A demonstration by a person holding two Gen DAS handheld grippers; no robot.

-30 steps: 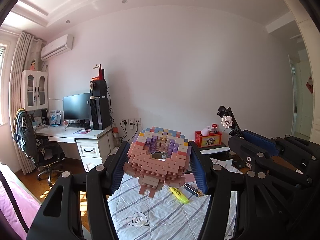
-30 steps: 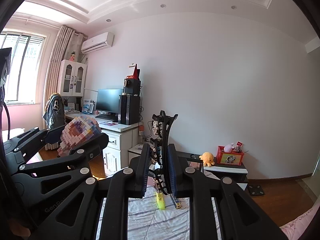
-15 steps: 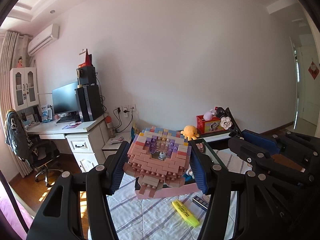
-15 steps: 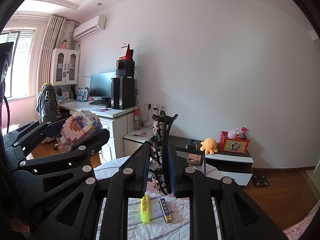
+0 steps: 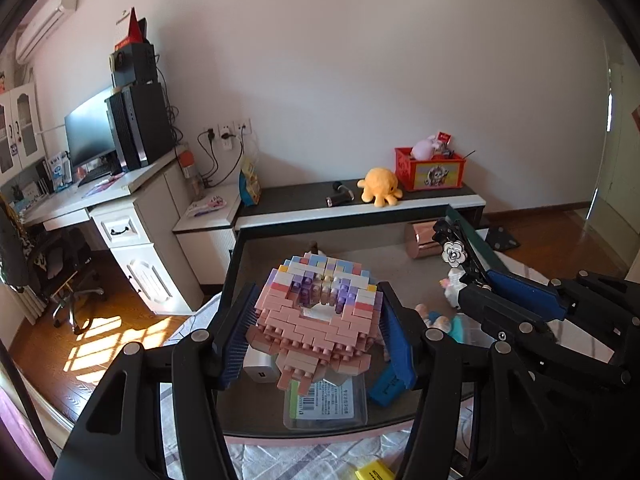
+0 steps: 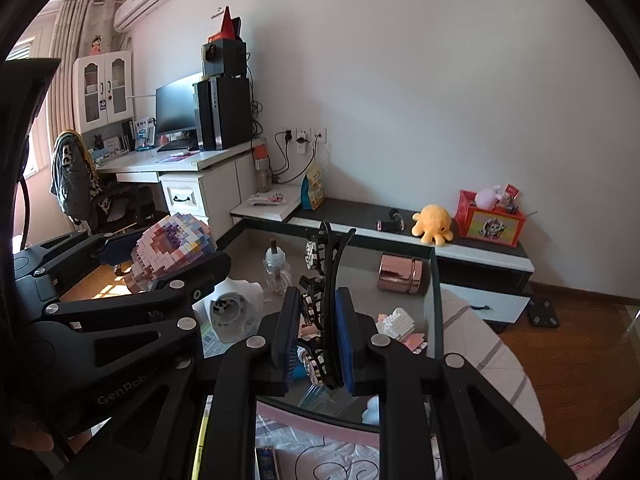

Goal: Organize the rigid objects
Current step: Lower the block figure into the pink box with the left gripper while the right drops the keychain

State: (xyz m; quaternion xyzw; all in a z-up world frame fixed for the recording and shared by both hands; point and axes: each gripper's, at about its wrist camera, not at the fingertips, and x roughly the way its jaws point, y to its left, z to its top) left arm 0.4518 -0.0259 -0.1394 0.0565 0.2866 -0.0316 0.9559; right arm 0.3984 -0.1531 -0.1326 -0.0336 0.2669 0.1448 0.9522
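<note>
A pastel pink and purple brick model (image 5: 316,320) is clamped between the blue pads of my left gripper (image 5: 316,292), hanging over the open storage box (image 5: 236,264) on the bed. My right gripper (image 6: 320,296) is shut on a black hair clip (image 6: 326,272) with a white flower; the clip stands upright between the pads, above the same box (image 6: 434,280). In the left wrist view the right gripper (image 5: 520,300) and the clip (image 5: 454,252) show at the right. The left gripper (image 6: 160,272) with the brick model (image 6: 172,248) shows at the left of the right wrist view.
The box holds several things: a rose-gold can (image 6: 400,274), a glass bottle (image 6: 276,268), a white gadget (image 6: 236,312), a small brick figure (image 6: 400,320), a barcoded packet (image 5: 324,400). A yellow highlighter (image 5: 374,472) lies on the bedsheet. Beyond are a low bench with an octopus plush (image 5: 378,190) and a desk.
Both grippers have moved forward and down, tilting toward the bed. The box now lies right under them, and the highlighter has slipped to the bottom edge. Both grips are unchanged.
</note>
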